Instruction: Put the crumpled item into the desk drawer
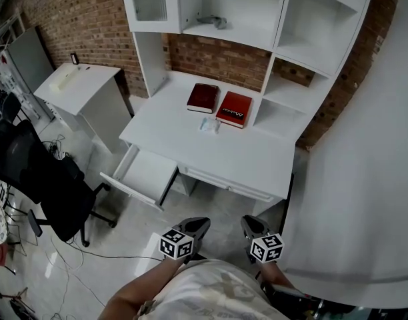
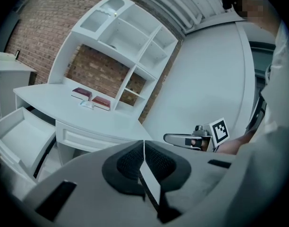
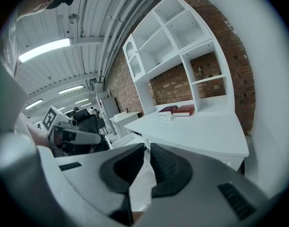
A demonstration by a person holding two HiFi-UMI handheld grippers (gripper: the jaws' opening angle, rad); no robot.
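On the desk (image 1: 244, 155), the crumpled item (image 1: 210, 126) lay just before two red books (image 1: 219, 103), well apart from the pulled-out drawer (image 1: 131, 189), which showed only its white bottom. Left gripper (image 1: 195, 227) and right gripper (image 1: 253, 227) hung short of the desk, jaws together, gripping nothing.

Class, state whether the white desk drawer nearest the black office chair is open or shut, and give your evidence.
Open: the white drawer juts well out from the white desk front, its bare inside showing from above.

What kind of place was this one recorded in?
Probably a lab or workshop office: a white desk with shelves against a brick wall, a black office chair, trailing cables.
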